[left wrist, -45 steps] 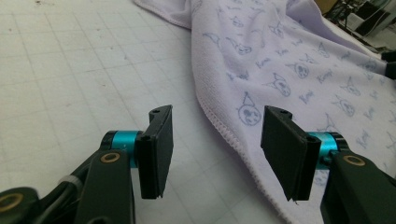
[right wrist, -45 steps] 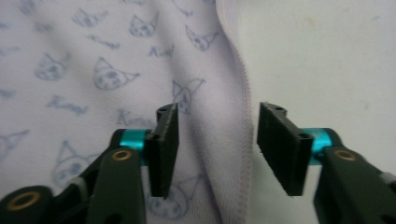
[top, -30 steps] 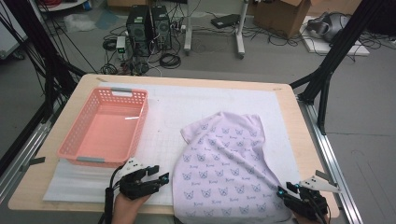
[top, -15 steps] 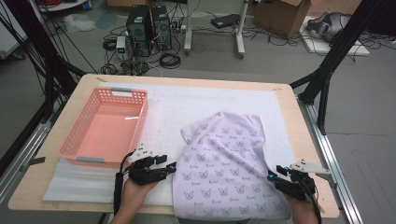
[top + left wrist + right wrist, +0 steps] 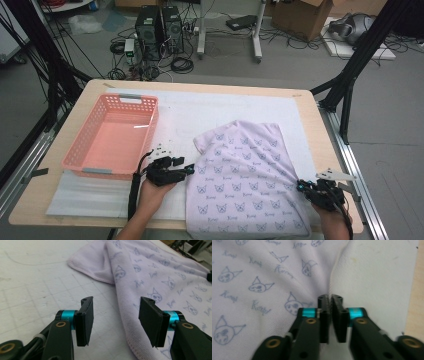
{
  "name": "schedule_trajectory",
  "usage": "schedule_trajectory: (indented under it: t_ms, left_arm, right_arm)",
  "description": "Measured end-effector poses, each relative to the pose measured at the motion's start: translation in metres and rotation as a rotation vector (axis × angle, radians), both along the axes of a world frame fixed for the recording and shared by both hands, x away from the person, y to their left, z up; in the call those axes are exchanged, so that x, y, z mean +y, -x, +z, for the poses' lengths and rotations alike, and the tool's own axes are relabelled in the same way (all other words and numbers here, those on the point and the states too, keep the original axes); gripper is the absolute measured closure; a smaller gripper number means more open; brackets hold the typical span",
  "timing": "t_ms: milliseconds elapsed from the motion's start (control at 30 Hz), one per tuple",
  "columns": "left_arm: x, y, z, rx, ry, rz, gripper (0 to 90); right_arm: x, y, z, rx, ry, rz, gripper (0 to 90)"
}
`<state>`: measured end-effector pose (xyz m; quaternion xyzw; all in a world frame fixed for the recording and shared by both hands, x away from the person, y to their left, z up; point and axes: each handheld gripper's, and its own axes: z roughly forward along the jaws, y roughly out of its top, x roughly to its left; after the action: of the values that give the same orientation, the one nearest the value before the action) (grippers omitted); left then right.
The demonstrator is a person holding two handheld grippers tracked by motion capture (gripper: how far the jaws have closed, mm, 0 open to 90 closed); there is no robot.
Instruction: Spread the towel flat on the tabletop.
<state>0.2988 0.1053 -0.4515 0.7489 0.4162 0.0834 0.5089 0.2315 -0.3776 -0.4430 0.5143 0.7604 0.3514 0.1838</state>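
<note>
Lavender towel (image 5: 245,180) with a printed cat pattern lies on the white mat (image 5: 200,112) covering the tabletop (image 5: 310,117), right of centre, its near edge hanging slightly past the front of the tabletop. Its long axis runs from the near edge away toward the far side, leaning a little right; the far end is rumpled, with one corner tucked under at the far left. The pink basket (image 5: 114,136) sits empty, well to the left. Right gripper (image 5: 330,298) has its fingers pressed together on the towel's right hem, fabric puckering into the pinch, so that edge looks secured. Left gripper (image 5: 115,312) holds its fingers wide apart, straddling the left hem without touching it; the cloth edge runs between them. Judgement: work is at an early stage, one side gripped and the other only lined up. What is left appears to be closing on the left edge, then folding or lifting the towel, possibly toward the basket.
</note>
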Motion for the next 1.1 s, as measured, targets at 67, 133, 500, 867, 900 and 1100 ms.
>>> schedule_trajectory:
  t_ms: [67, 133, 500, 867, 900, 1100]
  left_arm:
    - [-0.003, -0.003, 0.002, 0.001, -0.01, -0.008, 45.7]
    - [-0.006, -0.006, 0.003, -0.019, 0.006, 0.006, 45.6]
    - [-0.034, -0.05, 0.003, 0.038, -0.09, 0.069, 50.1]
    - [-0.074, -0.069, 0.002, -0.005, -0.252, 0.116, 53.4]
    - [-0.076, -0.068, 0.002, -0.032, -0.296, 0.114, 59.8]
    - [-0.056, -0.08, 0.005, -0.032, -0.26, 0.227, 82.9]
  right_arm:
    - [-0.007, 0.003, -0.001, -0.019, -0.068, -0.01, 70.5]
    - [-0.009, 0.005, 0.001, -0.044, -0.099, -0.024, 66.4]
    - [0.0, 0.003, 0.002, -0.052, -0.082, -0.005, 65.3]
    - [0.003, 0.0, 0.002, -0.055, -0.078, 0.022, 64.6]
    - [0.004, 0.0, 0.001, -0.056, -0.078, 0.024, 64.6]
    - [0.007, 0.0, 0.002, -0.051, -0.076, 0.034, 64.6]
